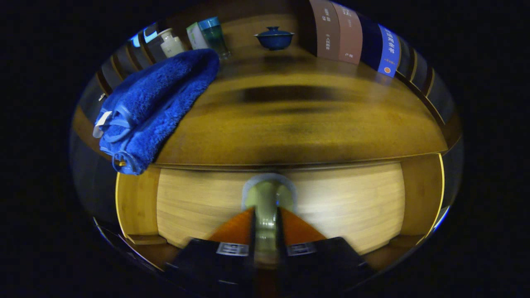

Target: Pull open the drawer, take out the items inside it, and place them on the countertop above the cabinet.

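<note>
Drawer point(281, 207) pulled open below countertop point(298, 124), pale floor showing. Gripper point(267, 223) pinching one greenish cup point(268, 198) between both fingers, just above drawer floor. On countertop: one blue towel point(157, 103) at 10 o'clock, overhanging the front edge; one lidded blue bowl point(274, 38) at 12; two bottles point(172, 42) near 11; books point(352, 37) at 1.

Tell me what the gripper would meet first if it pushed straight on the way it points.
The gripper is already closed around the drawer knob, so pushing on would likely drive it into the light wooden drawer front right behind the knob.
</note>
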Demonstrator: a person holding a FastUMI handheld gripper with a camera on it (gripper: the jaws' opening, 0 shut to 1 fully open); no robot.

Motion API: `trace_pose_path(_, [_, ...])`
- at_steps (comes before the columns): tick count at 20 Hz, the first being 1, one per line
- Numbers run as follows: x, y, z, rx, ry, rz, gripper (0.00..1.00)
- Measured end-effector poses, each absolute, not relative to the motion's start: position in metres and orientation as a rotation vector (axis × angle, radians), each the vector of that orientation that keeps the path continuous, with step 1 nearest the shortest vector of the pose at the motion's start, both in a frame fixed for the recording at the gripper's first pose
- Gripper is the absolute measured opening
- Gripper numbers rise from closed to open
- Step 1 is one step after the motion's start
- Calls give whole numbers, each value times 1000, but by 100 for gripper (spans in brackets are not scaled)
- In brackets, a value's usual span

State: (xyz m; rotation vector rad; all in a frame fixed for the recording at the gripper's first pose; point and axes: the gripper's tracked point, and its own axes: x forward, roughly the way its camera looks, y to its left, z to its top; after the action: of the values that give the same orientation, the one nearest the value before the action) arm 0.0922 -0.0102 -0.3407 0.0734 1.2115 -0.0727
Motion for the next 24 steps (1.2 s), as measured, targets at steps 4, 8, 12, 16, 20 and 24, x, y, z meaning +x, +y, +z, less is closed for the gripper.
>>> trace_pose_path(4, [103,-16,-339,61,1199,-66,17])
trace_pose_path(8, [96,-20,-331,65,1179,-66,17])
trace_pose_path(12, [85,-18,-299,73,1099,-50,17])
trace_pose_path(16, [76,-17,-249,69,962,-43,17])
trace_pose_path(20, [85,-13,-203,99,851,-23,17])
trace_pose_path(24, [125,-16,-174,112,790,-15,17])
